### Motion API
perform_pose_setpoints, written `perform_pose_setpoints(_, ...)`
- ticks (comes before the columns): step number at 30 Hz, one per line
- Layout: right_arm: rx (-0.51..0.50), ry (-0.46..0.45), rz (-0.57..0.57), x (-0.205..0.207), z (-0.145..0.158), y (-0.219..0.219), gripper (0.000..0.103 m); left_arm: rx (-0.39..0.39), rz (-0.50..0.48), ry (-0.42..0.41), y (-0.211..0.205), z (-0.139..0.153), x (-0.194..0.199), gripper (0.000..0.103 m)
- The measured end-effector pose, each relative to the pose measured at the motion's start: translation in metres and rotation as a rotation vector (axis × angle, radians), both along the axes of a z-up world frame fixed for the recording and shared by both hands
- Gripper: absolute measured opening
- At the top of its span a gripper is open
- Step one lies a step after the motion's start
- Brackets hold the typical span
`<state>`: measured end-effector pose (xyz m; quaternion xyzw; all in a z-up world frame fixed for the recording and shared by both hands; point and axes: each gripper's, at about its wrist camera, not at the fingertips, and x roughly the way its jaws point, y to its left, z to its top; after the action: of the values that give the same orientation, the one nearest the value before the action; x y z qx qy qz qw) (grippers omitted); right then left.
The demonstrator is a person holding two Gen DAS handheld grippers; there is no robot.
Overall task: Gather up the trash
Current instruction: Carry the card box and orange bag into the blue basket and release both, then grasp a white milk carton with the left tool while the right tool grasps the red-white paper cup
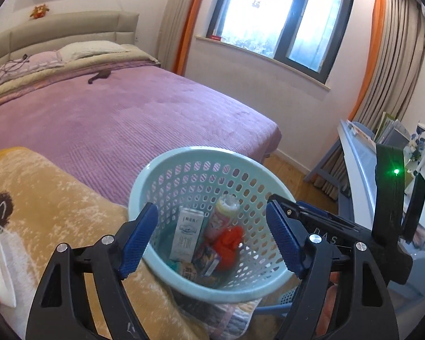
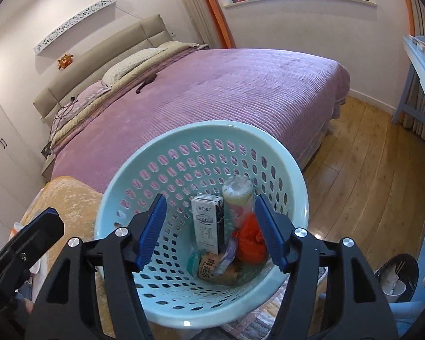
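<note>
A pale blue perforated basket [image 1: 167, 167] stands at the bed's near corner and shows in the right wrist view too [image 2: 121, 175]. Inside lie a white carton [image 1: 186, 233] [image 2: 206, 226], a clear tube-shaped bottle [image 1: 222, 212] [image 2: 238, 195], a crumpled red bag [image 1: 231, 240] [image 2: 249, 243] and small wrappers [image 2: 212, 266]. My left gripper [image 1: 212, 239] is open and empty above the basket's mouth. My right gripper [image 2: 211, 232] is open and empty, also above it. The right gripper's body [image 1: 334, 232] shows in the left view, and the left gripper's body [image 2: 22, 243] in the right view.
A purple-covered bed [image 1: 144, 107] fills the room behind the basket. A yellow plush blanket [image 1: 56, 198] lies at the left. A white desk [image 1: 362, 164] stands at the right, with a wood floor [image 2: 362, 175] between. A black-lined bin [image 2: 396, 274] stands at the lower right.
</note>
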<state>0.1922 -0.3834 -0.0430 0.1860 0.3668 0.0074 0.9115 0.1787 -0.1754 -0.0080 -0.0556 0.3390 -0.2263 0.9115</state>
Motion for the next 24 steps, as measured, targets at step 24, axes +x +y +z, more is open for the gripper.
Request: perform_pose_setpoints(24,-0.147,-0.206,0.423,-0.06,0.078,0.19,0.069,-0.007,0.336,-0.098,0.19,0.05,-0.131,0.086)
